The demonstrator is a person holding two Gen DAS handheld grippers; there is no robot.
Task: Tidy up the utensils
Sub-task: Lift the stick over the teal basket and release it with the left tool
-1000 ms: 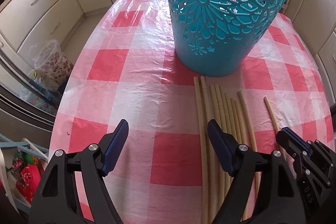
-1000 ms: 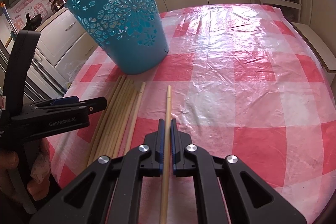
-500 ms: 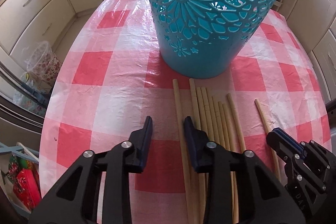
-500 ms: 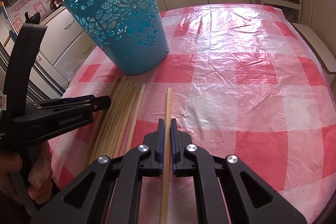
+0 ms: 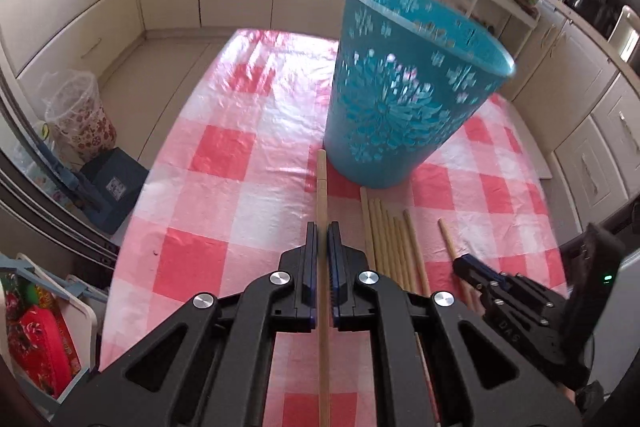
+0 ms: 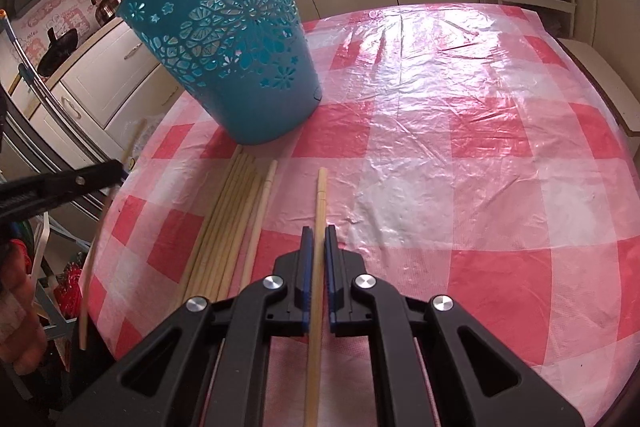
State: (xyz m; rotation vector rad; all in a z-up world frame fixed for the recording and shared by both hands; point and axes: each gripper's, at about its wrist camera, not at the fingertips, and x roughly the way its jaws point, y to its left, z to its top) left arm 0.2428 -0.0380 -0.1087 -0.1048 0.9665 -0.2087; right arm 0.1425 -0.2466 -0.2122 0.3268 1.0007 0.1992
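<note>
Bamboo is what both hands are busy with: the left gripper (image 5: 323, 251) has its jaws closed tight on one chopstick (image 5: 322, 195), which runs straight ahead along the fingers and appears lifted off the table (image 5: 224, 187), its far tip sitting just left of the base of the teal basket (image 5: 404, 91). The right gripper (image 6: 315, 259) is likewise clamped on a single chopstick (image 6: 320, 203), long axis pointing away down the red-and-white checked cloth, and whether that one is raised or still lying on the cloth I cannot tell. The remaining bundle of chopsticks (image 6: 232, 219) lies on the table between the two tools, pointing toward the basket's foot. What the next move seems to turn on is that the basket's open rim is up and ahead, slightly right of the left stick and up-left of the right one; the left hand looks nearer to it, and either stick would need tipping end-down to drop in. The left wrist view shows the rim and a little of the basket's inside, plus the right tool low at the side; the right wrist view shows only the basket's pierced wall, but catches the left stick hanging past the table edge
</note>
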